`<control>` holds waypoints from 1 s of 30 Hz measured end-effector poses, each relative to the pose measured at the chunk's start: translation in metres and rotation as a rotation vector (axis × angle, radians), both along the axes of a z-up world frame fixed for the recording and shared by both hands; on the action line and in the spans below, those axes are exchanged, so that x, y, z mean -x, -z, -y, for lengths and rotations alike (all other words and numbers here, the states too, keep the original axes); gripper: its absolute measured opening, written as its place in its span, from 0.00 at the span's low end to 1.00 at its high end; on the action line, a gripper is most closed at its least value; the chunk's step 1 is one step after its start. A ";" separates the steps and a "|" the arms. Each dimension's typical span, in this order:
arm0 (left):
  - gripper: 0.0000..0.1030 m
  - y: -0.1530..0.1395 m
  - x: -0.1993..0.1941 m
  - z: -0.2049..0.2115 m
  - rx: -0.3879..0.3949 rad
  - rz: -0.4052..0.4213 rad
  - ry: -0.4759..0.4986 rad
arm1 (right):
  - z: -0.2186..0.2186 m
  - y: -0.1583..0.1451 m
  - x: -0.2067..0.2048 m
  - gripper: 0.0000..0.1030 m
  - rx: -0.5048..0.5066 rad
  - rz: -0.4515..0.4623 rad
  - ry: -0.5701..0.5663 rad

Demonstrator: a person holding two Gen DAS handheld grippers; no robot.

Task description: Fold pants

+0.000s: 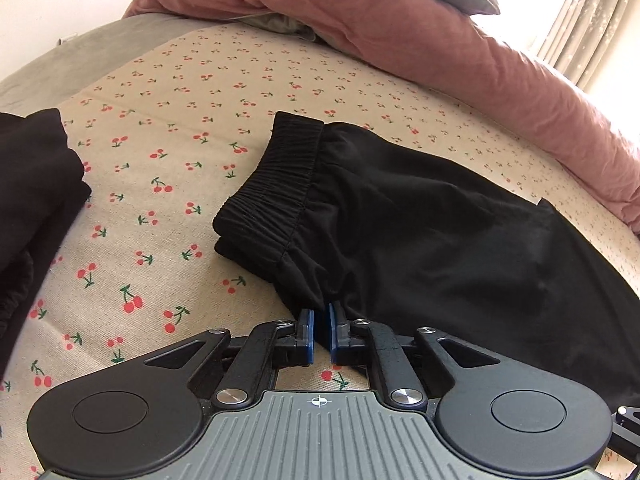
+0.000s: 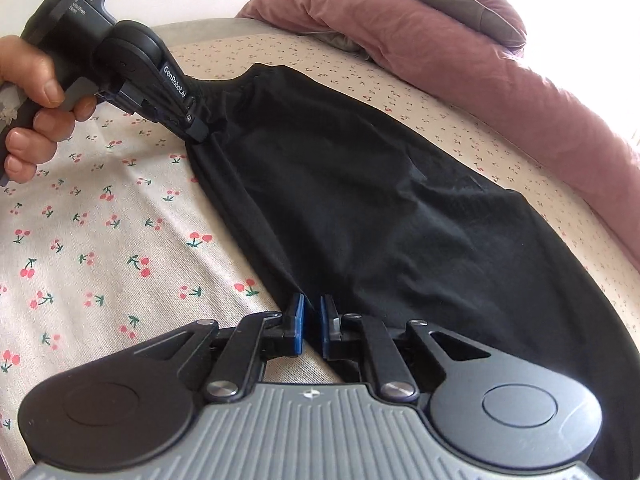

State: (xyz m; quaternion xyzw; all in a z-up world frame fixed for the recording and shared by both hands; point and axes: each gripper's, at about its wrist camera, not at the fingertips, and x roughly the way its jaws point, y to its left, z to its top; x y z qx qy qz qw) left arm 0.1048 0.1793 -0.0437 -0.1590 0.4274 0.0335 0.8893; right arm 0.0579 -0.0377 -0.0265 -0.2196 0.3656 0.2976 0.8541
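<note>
Nearest, the right gripper [image 2: 311, 312] is clamped on the near edge of the black pants [image 2: 360, 208], its blue pads pinching the fabric. Farther up that edge, the left gripper [image 1: 322, 318] pinches the hem below the elastic waistband [image 1: 276, 184]. The pants lie flat on the cherry-print sheet [image 2: 100, 240], with open sheet to their left. Beyond, a pink duvet [image 2: 520, 92] borders the far side.

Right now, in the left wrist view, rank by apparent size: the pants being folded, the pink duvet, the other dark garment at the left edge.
1. pants
2. pink duvet, roughly similar; it lies farther away, so unsure
3. dark garment, cropped
</note>
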 end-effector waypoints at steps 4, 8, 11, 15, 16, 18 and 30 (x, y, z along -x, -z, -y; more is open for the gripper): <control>0.11 0.001 -0.002 -0.003 -0.009 -0.014 0.008 | 0.009 0.000 -0.006 0.04 -0.060 -0.064 0.007; 0.26 -0.007 -0.002 0.005 -0.083 -0.080 0.043 | 0.019 -0.007 -0.011 0.18 -0.151 -0.131 0.020; 0.52 -0.022 0.008 -0.004 -0.033 -0.091 0.034 | 0.034 -0.026 -0.012 0.27 -0.279 -0.138 0.032; 0.58 -0.050 0.017 -0.005 -0.014 0.029 -0.010 | 0.060 -0.040 -0.030 0.38 -0.385 -0.142 0.129; 0.65 -0.053 0.014 0.002 -0.034 0.051 -0.007 | 0.067 -0.039 -0.037 0.38 -0.398 -0.155 0.173; 0.65 -0.054 0.000 0.022 -0.061 0.086 0.049 | 0.077 -0.030 -0.054 0.38 -0.403 -0.203 0.265; 0.65 -0.041 -0.116 0.149 -0.079 0.156 0.278 | 0.108 0.011 -0.091 0.35 -0.516 -0.422 0.468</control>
